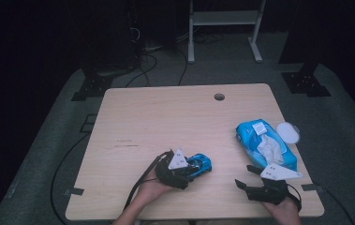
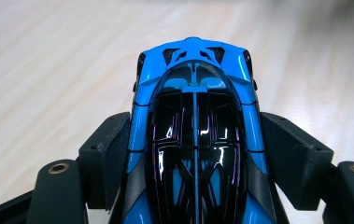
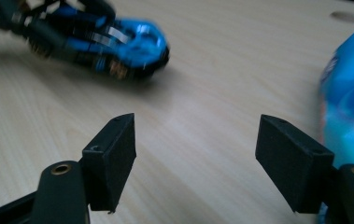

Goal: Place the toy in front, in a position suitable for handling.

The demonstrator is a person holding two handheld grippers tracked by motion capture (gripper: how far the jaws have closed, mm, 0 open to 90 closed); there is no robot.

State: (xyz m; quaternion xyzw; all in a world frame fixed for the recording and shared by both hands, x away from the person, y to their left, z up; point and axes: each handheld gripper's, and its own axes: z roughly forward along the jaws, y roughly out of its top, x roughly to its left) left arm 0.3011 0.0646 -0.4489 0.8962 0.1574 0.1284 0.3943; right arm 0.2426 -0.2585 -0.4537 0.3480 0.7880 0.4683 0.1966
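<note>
Toy car [image 2: 195, 135], blue and black, one of them: sits in the front-left part of the desk [image 1: 166, 117], near the person's edge. In the left gripper view the left hand-held gripper [image 1: 184, 169] has its jaws pressed in on the car's two flanks, roof up, one end pointing away from the camera. Pads look flush on the bodywork, so I read this as a side pinch meant to steady or lift the car without touching the glossy top. Can't tell from these views whether the wheels are on the wood or just off it.

Right hand-held gripper [image 3: 195, 158]: jaws spread wide, nothing between them, only bare desk. It sits at the front-right near the desk edge, pointing towards the car. My guess is it's parked ready to work on the car while the left one holds it.

Wipes pack [image 1: 265, 143], one, blue, just beyond the right hand-held gripper on the desk's right side. A white wipe [image 1: 269, 149] sticks up out of its opening, so it's ready to pull. Its white lid [image 1: 288, 132] looks flipped open to the far side. Likely placed within easy reach of the free hand.

Also one round hole [image 1: 219, 97] near the desk's far edge. Two hand-held grippers in total.
</note>
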